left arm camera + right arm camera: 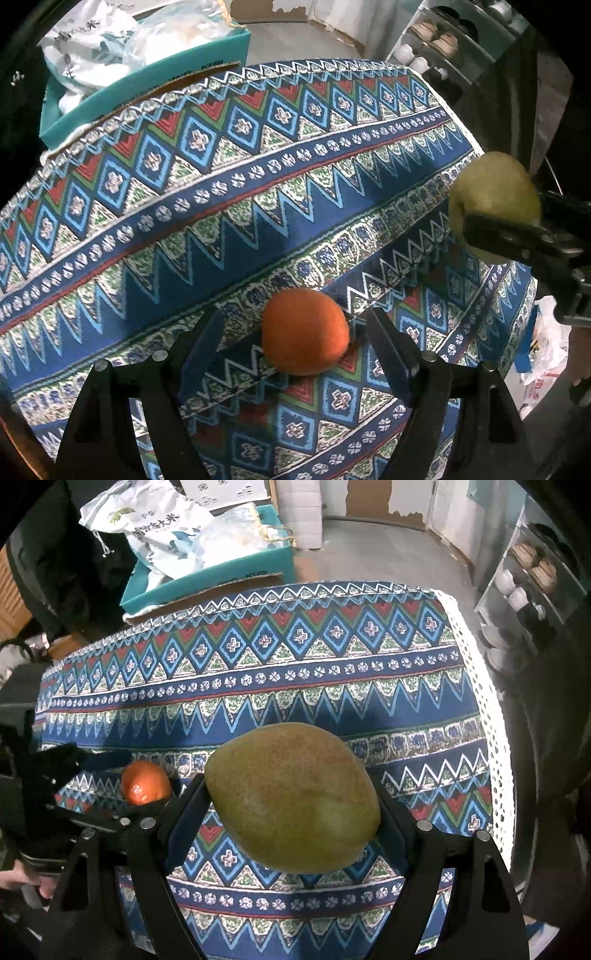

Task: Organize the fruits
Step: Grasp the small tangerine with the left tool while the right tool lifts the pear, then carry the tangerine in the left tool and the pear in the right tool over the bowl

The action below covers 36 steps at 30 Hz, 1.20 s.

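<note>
While mango (291, 797) fills right gripper (291, 812), orange (304, 330) between left gripper (295, 343)

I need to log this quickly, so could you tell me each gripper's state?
Left gripper: open around the orange.
Right gripper: shut on the mango.

Place: a lived-in home room.
Signs: patterned tablecloth (258, 686); shoe rack (535, 576) at two o'clock; teal box (207, 579) of bags at eleven.
</note>
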Motion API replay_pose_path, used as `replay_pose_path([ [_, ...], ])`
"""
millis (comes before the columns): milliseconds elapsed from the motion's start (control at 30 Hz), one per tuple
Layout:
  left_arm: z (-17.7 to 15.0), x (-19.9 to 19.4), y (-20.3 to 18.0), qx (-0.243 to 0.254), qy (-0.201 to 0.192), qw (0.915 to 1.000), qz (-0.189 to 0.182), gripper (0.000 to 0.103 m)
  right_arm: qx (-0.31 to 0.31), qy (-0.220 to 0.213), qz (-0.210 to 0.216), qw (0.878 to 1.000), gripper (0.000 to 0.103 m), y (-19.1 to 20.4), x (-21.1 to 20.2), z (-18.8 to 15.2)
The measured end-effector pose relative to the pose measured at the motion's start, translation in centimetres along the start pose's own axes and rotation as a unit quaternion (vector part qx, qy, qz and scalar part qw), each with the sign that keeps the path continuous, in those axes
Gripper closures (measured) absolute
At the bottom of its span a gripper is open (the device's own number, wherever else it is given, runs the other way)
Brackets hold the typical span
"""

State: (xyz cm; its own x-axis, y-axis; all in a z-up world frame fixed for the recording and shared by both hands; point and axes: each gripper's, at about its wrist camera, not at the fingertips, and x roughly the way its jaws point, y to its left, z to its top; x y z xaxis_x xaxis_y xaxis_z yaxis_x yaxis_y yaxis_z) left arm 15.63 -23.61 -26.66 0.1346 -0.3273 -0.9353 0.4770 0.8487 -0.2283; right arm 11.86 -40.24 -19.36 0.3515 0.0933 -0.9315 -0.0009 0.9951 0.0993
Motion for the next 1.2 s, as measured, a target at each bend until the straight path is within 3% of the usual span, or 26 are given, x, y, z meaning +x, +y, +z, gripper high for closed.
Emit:
replay_pose_path([
  [67, -0.1, 0.2, -0.2, 0.003, -0.001, 1.0000, 0.003, 0.029, 0.002, -0.002, 0.002, 1.000, 0.020, 0.1, 0.0, 0.0],
  [133, -0.2, 0.4, -0.4, 0.008, 0.001, 0.9999, 0.006, 0.047, 0.002, -0.006, 0.003, 1.000, 0.020, 0.2, -0.2, 0.0],
  [200, 0.0, 0.8, -0.6, 0.012, 0.004, 0.9999, 0.002, 0.056, 0.002, -0.009, 0.004, 1.000, 0.020, 0.3, -0.3, 0.0],
  [567, -0.7, -1.5, -1.3, 0.021, -0.026, 0.9994, 0.013, 0.057, -0.005, -0.026, -0.002, 1.000, 0.020, 0.7, -1.2, 0.1],
  [933, -1.2, -7.3, -1.2, 0.037, -0.093, 0.9931, 0.061, 0.057, -0.012, -0.063, 0.002, 0.998, 0.020, 1.7, -4.3, 0.6],
  [1200, -2.0, -11.9, -1.7, 0.037, -0.133, 0.9880, 0.070, 0.057, -0.020, -0.091, 0.018, 0.995, 0.020, 3.1, -7.2, 0.7],
])
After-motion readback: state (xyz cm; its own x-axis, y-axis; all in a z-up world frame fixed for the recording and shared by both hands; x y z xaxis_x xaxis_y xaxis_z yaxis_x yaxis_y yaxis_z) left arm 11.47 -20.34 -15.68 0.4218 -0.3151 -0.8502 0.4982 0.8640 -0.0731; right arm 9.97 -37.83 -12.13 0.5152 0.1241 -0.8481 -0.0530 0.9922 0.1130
